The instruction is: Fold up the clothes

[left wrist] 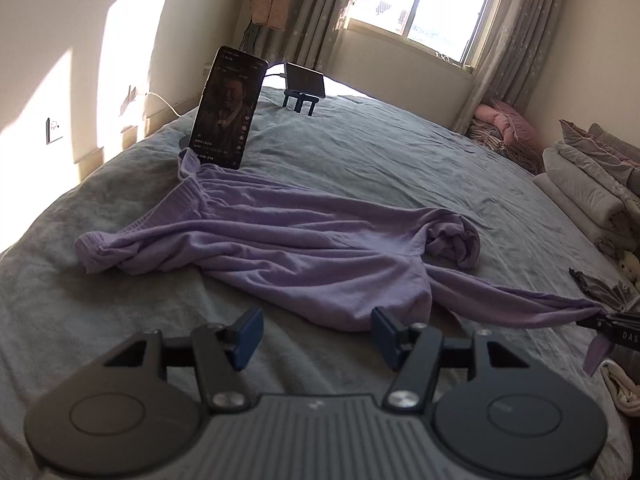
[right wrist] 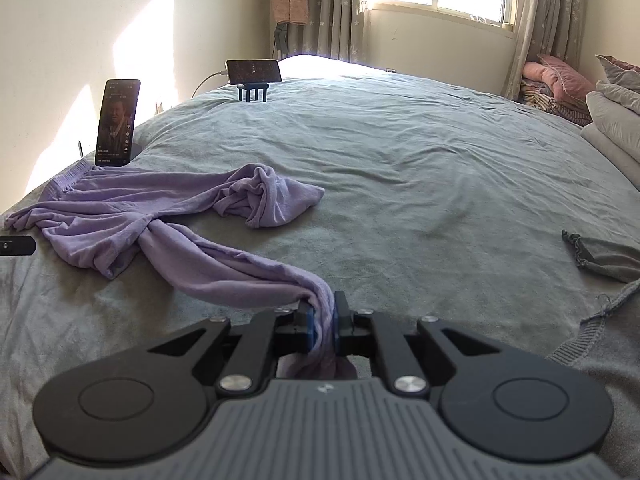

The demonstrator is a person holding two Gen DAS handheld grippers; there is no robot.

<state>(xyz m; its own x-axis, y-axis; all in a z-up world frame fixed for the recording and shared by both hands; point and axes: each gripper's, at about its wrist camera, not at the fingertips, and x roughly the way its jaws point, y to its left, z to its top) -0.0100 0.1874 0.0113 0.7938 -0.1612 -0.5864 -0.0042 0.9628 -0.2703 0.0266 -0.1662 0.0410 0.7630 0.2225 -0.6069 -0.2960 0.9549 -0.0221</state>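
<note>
A crumpled purple garment (left wrist: pixel 280 248) lies on the grey bed (left wrist: pixel 400 160), its ribbed waistband toward the upright phone and one long end stretched to the right. My right gripper (right wrist: pixel 323 322) is shut on that stretched end of the purple garment (right wrist: pixel 224 268), the cloth pinched between its blue pads. In the left wrist view the right gripper (left wrist: pixel 612 326) shows at the right edge with the cloth hanging from it. My left gripper (left wrist: pixel 317 334) stands open just short of the garment's near edge, with nothing between its fingers. The other end (right wrist: pixel 268 196) lies bunched.
A phone (left wrist: pixel 228 112) stands upright on a holder by the garment's waistband; a second phone (left wrist: pixel 305 80) sits on a stand farther back. Folded grey bedding (left wrist: pixel 592 184) and pink pillows (right wrist: pixel 556 76) line the right side. A grey cloth (right wrist: pixel 604 256) lies at the right.
</note>
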